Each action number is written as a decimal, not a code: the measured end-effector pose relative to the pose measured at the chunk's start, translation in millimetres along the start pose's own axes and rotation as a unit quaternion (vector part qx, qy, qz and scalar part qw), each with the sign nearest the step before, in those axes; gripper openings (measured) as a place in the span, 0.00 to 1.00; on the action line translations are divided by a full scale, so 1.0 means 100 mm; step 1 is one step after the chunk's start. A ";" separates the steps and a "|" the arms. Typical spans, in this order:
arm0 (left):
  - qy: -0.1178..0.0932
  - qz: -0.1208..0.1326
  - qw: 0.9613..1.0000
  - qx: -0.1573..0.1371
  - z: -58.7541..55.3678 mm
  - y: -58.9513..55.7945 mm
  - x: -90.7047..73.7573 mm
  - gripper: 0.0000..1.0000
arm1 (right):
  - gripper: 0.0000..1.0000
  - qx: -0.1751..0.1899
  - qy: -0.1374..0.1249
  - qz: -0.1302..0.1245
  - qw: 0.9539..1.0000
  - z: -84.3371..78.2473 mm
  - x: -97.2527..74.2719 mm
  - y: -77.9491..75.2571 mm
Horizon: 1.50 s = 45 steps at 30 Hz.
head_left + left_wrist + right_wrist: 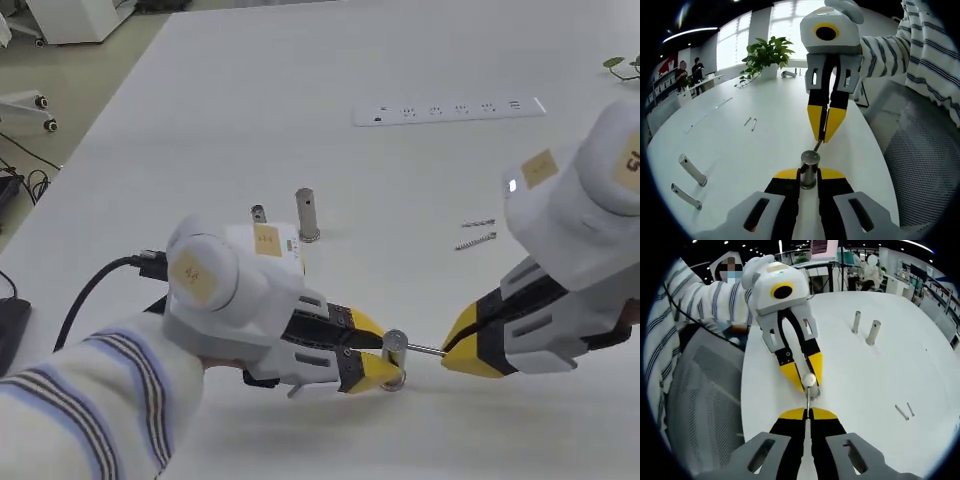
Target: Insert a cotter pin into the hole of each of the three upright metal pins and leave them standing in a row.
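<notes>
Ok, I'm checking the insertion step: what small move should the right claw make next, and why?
Probably ease the right claw toward the metal pin, pushing the cotter pin straight in. Its tip is just at the pin's top, which the left claw holds upright.

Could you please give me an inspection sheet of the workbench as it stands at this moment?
Surface: white table, no spills seen.
Job's things: held metal pin upright in the left gripper; two other metal pins standing farther back; cotter pin in the right gripper, tip at the held pin's top, entry unclear; two spare cotter pins lying flat.
Clutter: power strip at the far side.
Grippers: left shut on the held metal pin, right shut on the cotter pin.
Cables: black cable trails from the left gripper.
Surroundings: potted plant, mesh chair.
</notes>
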<state>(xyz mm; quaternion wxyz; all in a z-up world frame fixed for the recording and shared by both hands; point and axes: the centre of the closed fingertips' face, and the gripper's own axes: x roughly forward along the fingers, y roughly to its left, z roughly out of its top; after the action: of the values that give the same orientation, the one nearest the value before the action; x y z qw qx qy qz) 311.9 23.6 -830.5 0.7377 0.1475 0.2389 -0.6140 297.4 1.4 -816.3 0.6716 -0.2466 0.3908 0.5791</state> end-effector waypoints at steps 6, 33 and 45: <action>-0.004 0.000 1.000 -0.002 0.01 -0.01 0.01 0.12 | 0.03 0.005 -0.006 -0.005 1.000 0.02 0.02 0.01; -0.006 0.002 1.000 -0.013 0.02 -0.03 0.03 0.12 | 0.04 -0.001 -0.021 -0.005 1.000 0.11 0.08 0.00; -0.006 0.003 1.000 -0.018 0.02 -0.02 0.03 0.12 | 0.06 -0.032 -0.027 0.000 0.999 0.11 0.09 0.01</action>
<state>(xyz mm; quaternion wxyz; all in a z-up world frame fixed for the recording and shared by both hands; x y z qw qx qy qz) 310.3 19.8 -830.0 0.7436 0.1319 0.2450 -0.6080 299.3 15.3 -817.5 0.6737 -0.2515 0.3539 0.5980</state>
